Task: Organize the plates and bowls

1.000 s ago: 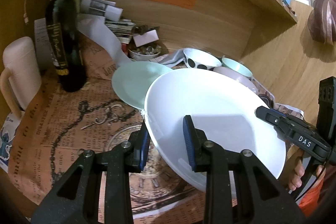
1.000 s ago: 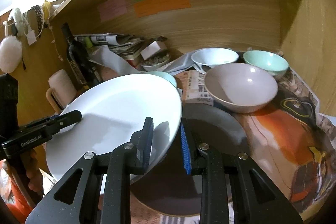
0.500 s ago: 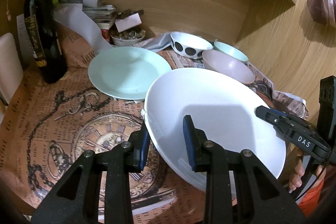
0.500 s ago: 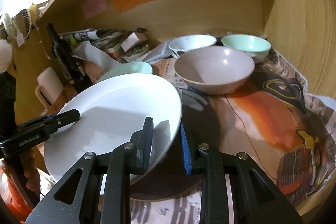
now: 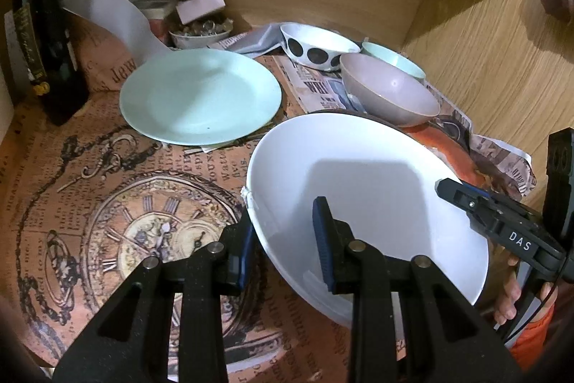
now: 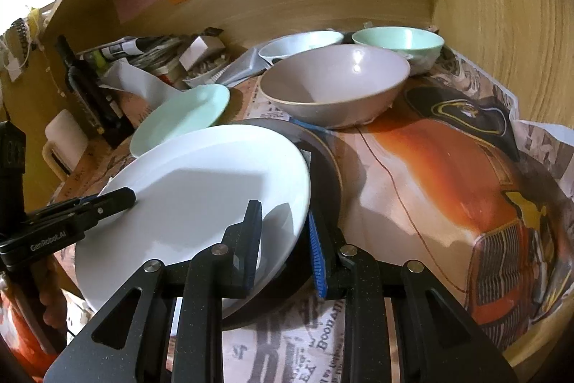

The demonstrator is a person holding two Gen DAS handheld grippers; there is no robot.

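On the far left a dark bottle point(image 5: 43, 34) is standing upright, and a mint plate point(image 5: 201, 96) is lying flat just right of it. Nearer, the left gripper point(image 5: 283, 239) is clamping the left rim of the white plate point(image 5: 369, 189), while the right gripper point(image 6: 283, 239) is pinching its right rim, over a dark plate point(image 6: 323, 167). Far right, a grey bowl point(image 6: 333, 85), a spotted bowl point(image 5: 315, 45) and a mint bowl point(image 6: 398, 42) are sitting close together on the newspaper point(image 6: 430, 167)
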